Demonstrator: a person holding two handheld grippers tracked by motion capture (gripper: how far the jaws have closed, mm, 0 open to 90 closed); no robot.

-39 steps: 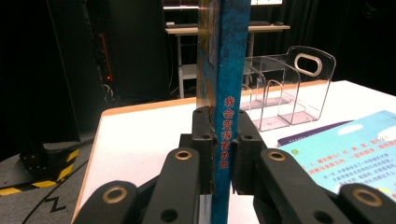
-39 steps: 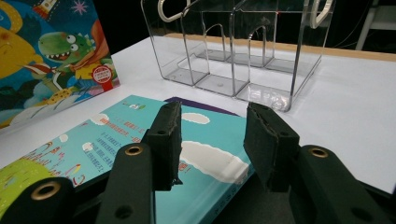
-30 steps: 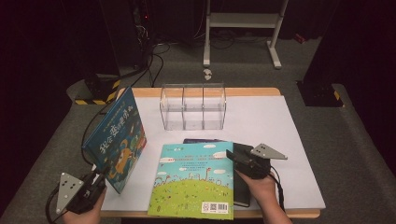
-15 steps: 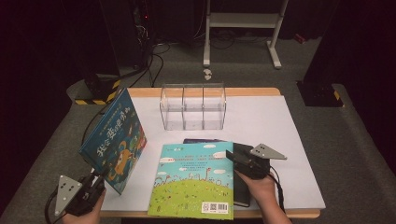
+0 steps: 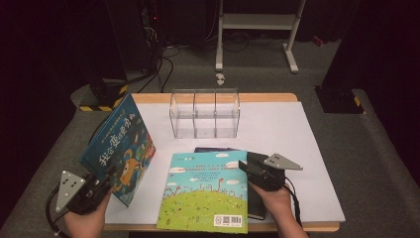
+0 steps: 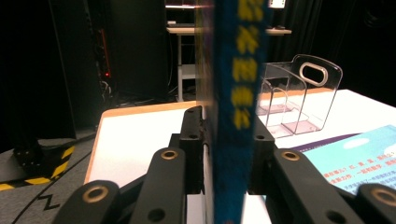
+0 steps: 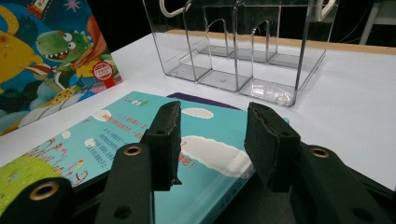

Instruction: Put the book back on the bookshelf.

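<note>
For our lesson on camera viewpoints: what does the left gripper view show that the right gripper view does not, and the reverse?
Left gripper view: the blue book seen edge-on, clamped between the left gripper fingers, plus a yellow-and-black striped base on the floor.

Right gripper view: the blue book's dinosaur cover, and the right gripper open over the green-and-teal book, with a purple book beneath it.

Both: the clear plastic organizer and the white tabletop.

- The blue picture book [image 5: 119,148], with yellow lettering and a cartoon dinosaur on its cover, stands lifted and tilted at the table's left side, clamped at its lower edge.
- In the left gripper view its blue spine [image 6: 236,93] rises upright.
</note>
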